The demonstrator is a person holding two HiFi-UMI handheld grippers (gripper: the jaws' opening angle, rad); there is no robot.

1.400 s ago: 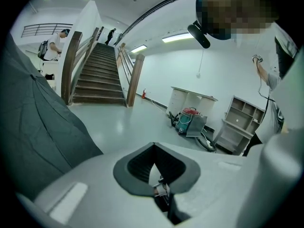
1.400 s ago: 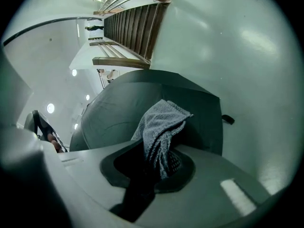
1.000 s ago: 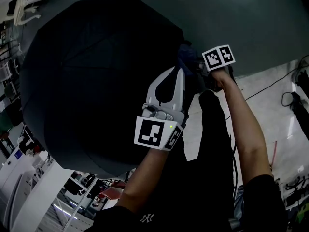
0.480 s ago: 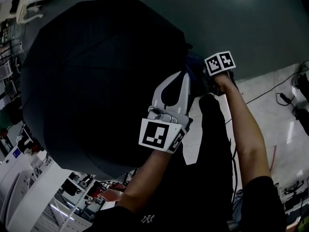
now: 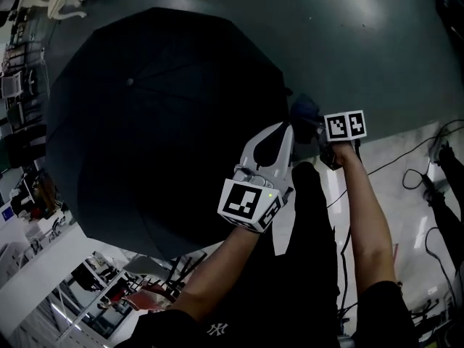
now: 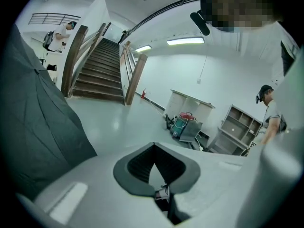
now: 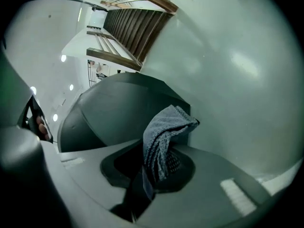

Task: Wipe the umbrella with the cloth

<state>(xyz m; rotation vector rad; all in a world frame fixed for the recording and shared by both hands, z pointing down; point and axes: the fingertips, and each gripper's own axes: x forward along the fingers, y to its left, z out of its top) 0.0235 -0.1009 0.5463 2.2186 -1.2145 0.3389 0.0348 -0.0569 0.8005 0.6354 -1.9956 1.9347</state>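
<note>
Black fabric defines the work surface: the umbrella (image 5: 159, 122) stands open on the floor (image 5: 377, 42), with its canopy filling the left and centre of the head view and its ribs radiating from a hub toward the upper left.

The cloth (image 5: 303, 110), a grey-blue terry piece, sits at the canopy's right-hand rim. It is clamped in the right gripper (image 5: 313, 125). The right gripper view confirms this: the jaws are closed onto the cloth (image 7: 166, 127), which folds up and out past the tips of the right gripper (image 7: 156, 148). The umbrella (image 7: 118, 113) lies directly ahead of those jaws and to their left. Whether the cloth actually touches the fabric cannot be told from any view.

The left gripper (image 5: 288, 127) rests just beside the same rim, pointing along it. In its own view the left gripper (image 6: 153, 145) has its jaws brought together with nothing between them. The umbrella (image 6: 33, 127) appears only at the left edge of that view.

Assessment: the right gripper is the working hand and the nearer one in effect. A wipe would probably run from the rim leftward and away, along a panel toward the hub. The left gripper seems placed to steady the edge, though it holds nothing at present.
</note>
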